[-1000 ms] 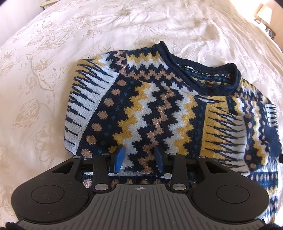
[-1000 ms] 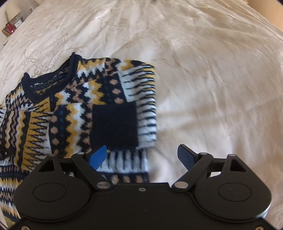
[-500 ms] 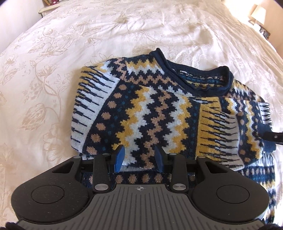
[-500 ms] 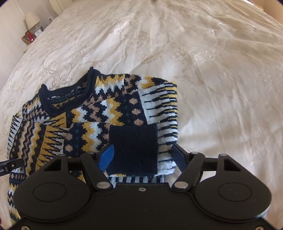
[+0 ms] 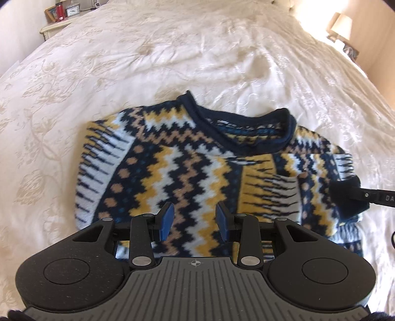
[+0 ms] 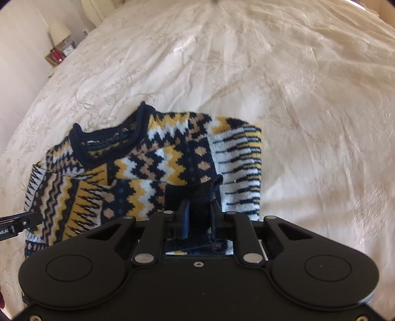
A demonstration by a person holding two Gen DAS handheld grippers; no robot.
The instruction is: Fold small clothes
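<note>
A navy, yellow and white zigzag-patterned sweater (image 5: 192, 168) lies partly folded on the bed, collar (image 5: 246, 128) away from me. It also shows in the right wrist view (image 6: 158, 158). My left gripper (image 5: 195, 222) is open, its blue pads just over the sweater's lower edge, holding nothing. My right gripper (image 6: 200, 219) is shut on the navy sleeve cuff (image 6: 205, 195), which bunches up between its fingers. The right gripper's tip also shows at the right edge of the left wrist view (image 5: 355, 195), at the cuff.
The sweater rests on a cream floral bedspread (image 5: 172, 49) that spreads wide on all sides. A bedside table (image 5: 56, 22) with a clock and frames stands at the far left. A lamp (image 5: 342, 24) stands at the far right.
My right gripper has closed from wide open onto the navy cuff and lifted it slightly. My left gripper has drawn back a little and stayed open. Both views have risen.
</note>
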